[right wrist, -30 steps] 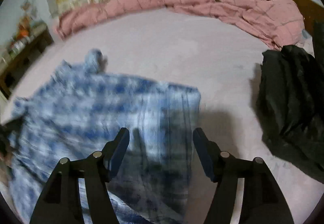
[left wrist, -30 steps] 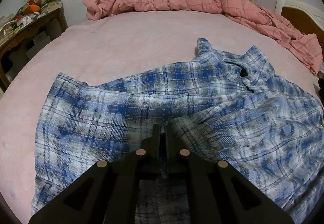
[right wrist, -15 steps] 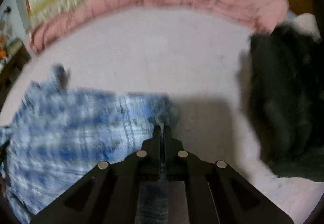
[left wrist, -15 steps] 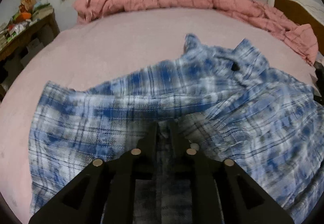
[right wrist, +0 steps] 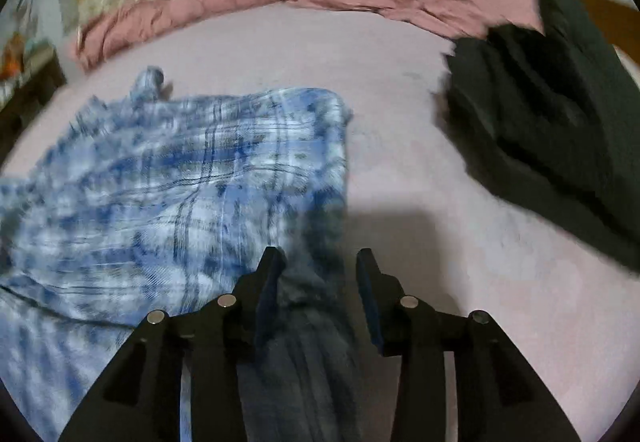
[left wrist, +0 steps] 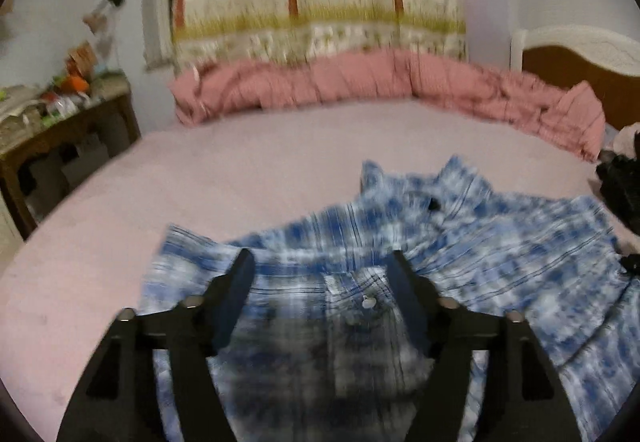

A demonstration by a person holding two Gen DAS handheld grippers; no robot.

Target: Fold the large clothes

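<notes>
A blue and white plaid shirt [left wrist: 460, 242] lies spread on the pink bed [left wrist: 240, 162], collar at the far side. My left gripper [left wrist: 322, 262] is open above the shirt's near part, with a buttoned cuff between the fingers. In the right wrist view the shirt [right wrist: 180, 170] lies to the left. My right gripper [right wrist: 320, 262] is open over the shirt's right edge, cloth lying loose between its fingers.
A rumpled pink quilt [left wrist: 360, 82] runs along the far side of the bed. A dark garment [right wrist: 560, 114] lies at the right. A cluttered wooden side table [left wrist: 60, 122] stands at the left. A headboard [left wrist: 580, 58] is at the far right.
Both grippers were shut on the shirt half a second ago and are open now. The shirt has dropped onto the bed and the left camera has tilted up.
</notes>
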